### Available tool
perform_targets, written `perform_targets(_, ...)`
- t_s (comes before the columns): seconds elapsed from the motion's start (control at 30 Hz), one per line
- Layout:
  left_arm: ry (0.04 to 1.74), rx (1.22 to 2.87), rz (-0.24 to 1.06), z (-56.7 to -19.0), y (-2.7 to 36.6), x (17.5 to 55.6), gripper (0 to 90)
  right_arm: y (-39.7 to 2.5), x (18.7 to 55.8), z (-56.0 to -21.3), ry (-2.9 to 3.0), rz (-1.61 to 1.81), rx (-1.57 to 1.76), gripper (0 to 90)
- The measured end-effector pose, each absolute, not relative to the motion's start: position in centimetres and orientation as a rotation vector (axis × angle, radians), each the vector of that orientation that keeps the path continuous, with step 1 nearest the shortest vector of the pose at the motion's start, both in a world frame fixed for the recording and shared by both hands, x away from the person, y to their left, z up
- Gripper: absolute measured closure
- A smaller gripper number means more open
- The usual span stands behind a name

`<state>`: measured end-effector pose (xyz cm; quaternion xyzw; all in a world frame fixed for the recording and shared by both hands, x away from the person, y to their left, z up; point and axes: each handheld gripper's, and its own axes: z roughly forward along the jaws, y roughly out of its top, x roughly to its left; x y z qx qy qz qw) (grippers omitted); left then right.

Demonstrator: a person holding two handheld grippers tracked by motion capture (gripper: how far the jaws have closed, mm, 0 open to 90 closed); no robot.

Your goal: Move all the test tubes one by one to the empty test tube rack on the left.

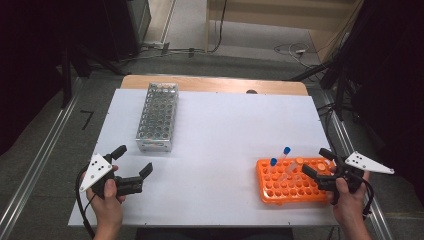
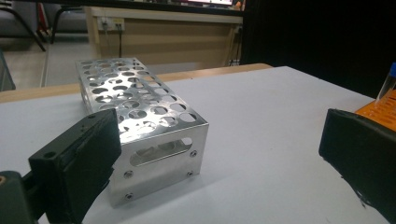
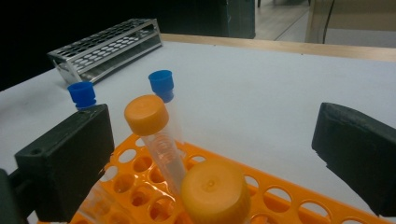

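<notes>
The right tool [image 1: 320,162], matt black blocky plastic with a grey three-cornered plate on top, sits at the lower right of the high view with its jaws spread wide and gripping nothing. They bracket the right end of the orange rack [image 1: 290,184], a flat moulded plastic tray pierced by rows of round holes. In the right gripper view the rack [image 3: 280,198] fills the bottom centre, carrying clear round tubes: two with smooth orange caps, one [image 3: 146,115] leaning at centre and one [image 3: 215,191] closest to the camera at the bottom, and two with ribbed blue caps [image 3: 161,84] behind, upright toward the upper left.

The left tool [image 1: 132,165], of the same build, lies at the lower left of the high view, jaws likewise spread and empty, just short of the steel rack [image 1: 157,117]. That rack is a long box of shiny folded sheet metal, its top punched with round holes, its end cut with slots and fixed by small screws; in the left gripper view it [image 2: 154,140] stands at centre left. Both racks rest on the white, smooth tabletop [image 1: 225,130], well apart.
</notes>
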<state>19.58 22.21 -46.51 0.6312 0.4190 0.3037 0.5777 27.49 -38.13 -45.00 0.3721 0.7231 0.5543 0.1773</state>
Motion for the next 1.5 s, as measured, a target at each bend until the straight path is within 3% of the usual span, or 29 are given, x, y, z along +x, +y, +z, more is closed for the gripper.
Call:
perform_targets(0.27,0.974,1.49,0.696,-46.3,21.9,19.3,0.0,-38.4,26.7,-45.2,2.097,1.579,1.061,0.0)
perform_targets(0.4,0.978,1.491,0.69,-46.4,21.8,19.3,0.0,-39.1,26.0,-46.0,2.133,1.572,1.097,5.2)
perform_targets(0.7,0.98,1.487,0.683,-46.4,21.7,19.5,0.0,-40.1,25.5,-47.5,2.167,1.519,1.147,30.0)
perform_targets(0.97,0.98,1.493,0.682,-46.4,21.7,19.5,0.0,-39.9,25.3,-47.9,2.195,1.465,1.131,39.6)
perform_targets(1.2,0.981,1.493,0.681,-46.5,21.7,19.5,0.0,-40.0,25.4,-48.1,2.166,1.4,1.187,58.2)
perform_targets(1.23,0.98,1.494,0.682,-46.4,21.7,19.5,0.0,-40.1,25.4,-48.2,2.157,1.373,1.2,64.6)
perform_targets(1.5,0.969,1.508,0.687,-46.4,21.6,19.7,0.0,-40.1,25.5,-47.7,2.109,1.322,1.216,72.6)
